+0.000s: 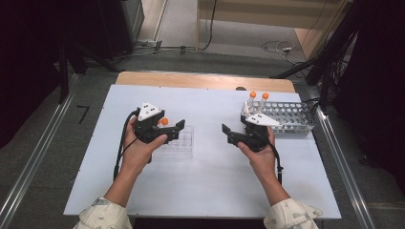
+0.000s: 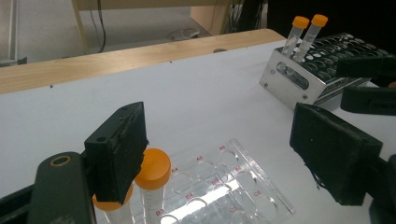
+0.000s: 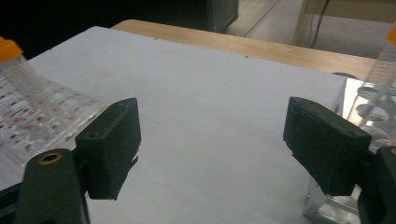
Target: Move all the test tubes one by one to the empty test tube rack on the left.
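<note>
The left black two-jaw gripper (image 1: 165, 130) hangs over the clear plastic rack with labelled round wells (image 1: 182, 142), its jaws spread wide with nothing between them. In the left gripper view an orange-capped clear tube (image 2: 152, 186) stands in that rack just beside the left pad, and a second orange cap (image 2: 111, 201) sits mostly hidden behind the pad. The right black two-jaw gripper (image 1: 237, 135) is likewise wide open and empty, held near the shiny perforated metal rack (image 1: 286, 117), where two more orange-capped tubes (image 1: 258, 101) stand upright at the far left corner. Everything rests on a white sheet (image 1: 210, 181) covering a pale wooden tabletop (image 1: 200, 80). Beyond lies a grey floor with trailing cables (image 1: 279, 46) and dark stands. The well labels are too small to read reliably, and the tubes' contents cannot be made out.
</note>
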{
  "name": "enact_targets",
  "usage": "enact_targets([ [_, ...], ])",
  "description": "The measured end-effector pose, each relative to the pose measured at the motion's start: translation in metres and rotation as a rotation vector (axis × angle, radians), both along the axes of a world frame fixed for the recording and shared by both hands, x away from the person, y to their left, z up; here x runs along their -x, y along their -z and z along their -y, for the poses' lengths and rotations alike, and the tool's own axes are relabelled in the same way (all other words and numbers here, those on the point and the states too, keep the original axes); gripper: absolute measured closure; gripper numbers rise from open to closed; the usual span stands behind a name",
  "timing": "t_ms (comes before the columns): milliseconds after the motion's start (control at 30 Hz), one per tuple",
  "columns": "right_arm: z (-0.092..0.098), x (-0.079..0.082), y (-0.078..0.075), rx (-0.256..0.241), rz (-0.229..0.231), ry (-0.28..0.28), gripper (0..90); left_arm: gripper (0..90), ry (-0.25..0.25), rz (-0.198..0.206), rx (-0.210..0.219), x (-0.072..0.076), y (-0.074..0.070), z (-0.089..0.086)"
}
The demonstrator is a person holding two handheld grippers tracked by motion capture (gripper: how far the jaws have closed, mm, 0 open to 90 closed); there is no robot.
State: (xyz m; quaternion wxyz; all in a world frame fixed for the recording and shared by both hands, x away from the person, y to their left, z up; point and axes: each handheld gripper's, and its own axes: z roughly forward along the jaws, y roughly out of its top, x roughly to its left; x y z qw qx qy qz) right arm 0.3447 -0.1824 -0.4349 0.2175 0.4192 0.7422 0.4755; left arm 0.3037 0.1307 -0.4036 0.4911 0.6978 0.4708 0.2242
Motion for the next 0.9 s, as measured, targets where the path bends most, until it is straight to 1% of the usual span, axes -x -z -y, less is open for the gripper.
enact_targets([
  [267, 0.017, -0.014, -0.006, 0.018, 0.004, 0.098, 17.5, 19.9, 0.006, 0.003, 0.005, 0.003, -0.002, 0.000],
  [400, 0.024, -0.022, -0.012, 0.028, 0.018, 0.146, 17.5, 19.9, 0.007, 0.009, 0.009, 0.004, -0.003, 0.000],
  [567, 0.036, -0.037, -0.017, 0.025, 0.031, 0.231, 18.0, 19.9, 0.008, 0.016, 0.015, 0.005, -0.005, -0.002],
  [633, 0.041, -0.044, -0.017, 0.028, 0.042, 0.259, 18.2, 19.9, 0.009, 0.017, 0.017, 0.005, -0.005, -0.002],
  [733, 0.048, -0.051, -0.013, 0.025, 0.044, 0.307, 18.9, 19.9, 0.005, 0.018, 0.023, 0.005, -0.005, -0.003],
  [900, 0.058, -0.064, -0.003, 0.049, 0.039, 0.359, 21.4, 19.9, 0.010, 0.014, 0.015, 0.006, -0.005, -0.002],
])
